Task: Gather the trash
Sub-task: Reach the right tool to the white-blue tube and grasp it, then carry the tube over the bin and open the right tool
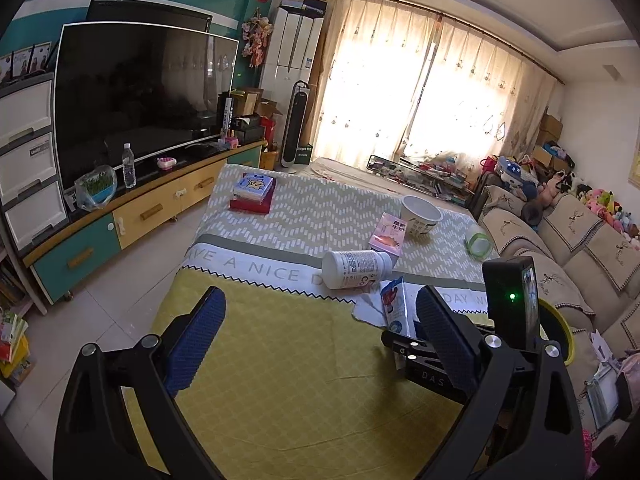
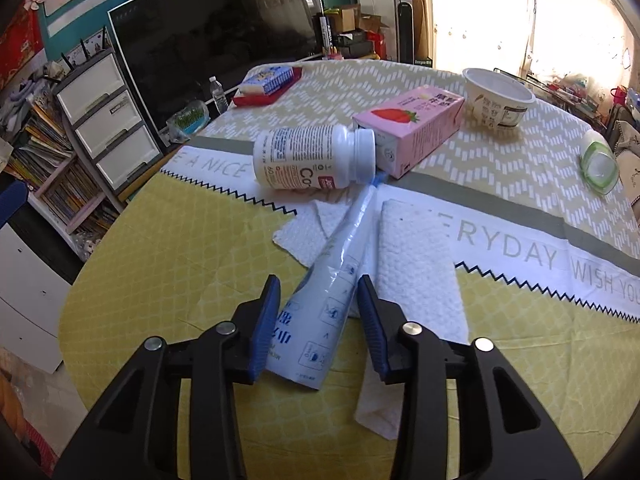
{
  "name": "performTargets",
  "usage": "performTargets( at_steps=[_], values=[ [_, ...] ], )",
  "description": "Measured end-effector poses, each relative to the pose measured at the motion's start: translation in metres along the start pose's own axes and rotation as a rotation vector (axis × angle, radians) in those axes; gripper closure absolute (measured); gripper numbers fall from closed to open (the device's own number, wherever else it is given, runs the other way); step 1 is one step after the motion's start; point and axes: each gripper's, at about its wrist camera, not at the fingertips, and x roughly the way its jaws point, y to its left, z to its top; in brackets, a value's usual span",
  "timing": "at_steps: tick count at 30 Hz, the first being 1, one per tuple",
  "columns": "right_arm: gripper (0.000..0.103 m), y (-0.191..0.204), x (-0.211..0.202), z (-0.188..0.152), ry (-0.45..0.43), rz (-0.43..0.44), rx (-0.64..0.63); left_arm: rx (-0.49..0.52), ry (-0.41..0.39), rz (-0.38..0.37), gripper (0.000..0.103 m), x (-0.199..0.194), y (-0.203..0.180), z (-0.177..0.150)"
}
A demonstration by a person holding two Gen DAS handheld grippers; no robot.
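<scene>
Only the right wrist view shows the right gripper (image 2: 316,316), fingers narrow around one flattened blue wrapper (image 2: 320,312), seemingly not yet pressing, near on the tabletop (image 2: 180,280). Left gripper (image 1: 316,332) fingers wide, empty. Behind lie one white bottle (image 2: 308,158), one pink carton (image 2: 412,132), one bowl (image 2: 498,98).

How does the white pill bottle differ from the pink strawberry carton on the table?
The white pill bottle is round and plastic; the pink strawberry carton is a boxy pack. The bottle's cap end touches the carton's end. Both lie on their sides on the tablecloth.
</scene>
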Motion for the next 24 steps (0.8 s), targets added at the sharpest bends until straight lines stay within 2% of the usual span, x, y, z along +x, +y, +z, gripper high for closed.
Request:
performTargets(
  at_steps=[2,4,6,10,16,19,24],
  values=[
    [0.075,0.000,0.001,-0.001,-0.004,-0.005,-0.004,-0.001,0.005,-0.001,0.008,0.003,0.000,0.000],
    [0.086,-0.001,-0.002,-0.001,-0.010,0.012,0.001,-0.002,0.008,-0.001,0.008,0.006,0.001,0.000],
    [0.090,-0.002,-0.009,-0.001,-0.026,0.028,0.006,-0.004,0.008,-0.004,0.008,0.006,0.000,0.000],
    [0.091,-0.003,-0.029,-0.001,-0.060,0.090,0.015,0.003,0.011,-0.002,0.008,0.008,-0.003,0.000],
    [0.091,-0.011,-0.066,-0.002,-0.126,0.117,0.023,0.017,0.023,-0.016,0.008,0.012,-0.013,-0.001],
    [0.091,-0.030,-0.085,-0.006,-0.166,0.093,0.053,0.035,0.034,-0.021,0.008,0.017,-0.021,-0.002],
    [0.091,-0.090,-0.118,-0.017,-0.236,-0.024,0.167,0.065,0.058,-0.038,0.008,0.029,-0.041,-0.002]
  ],
)
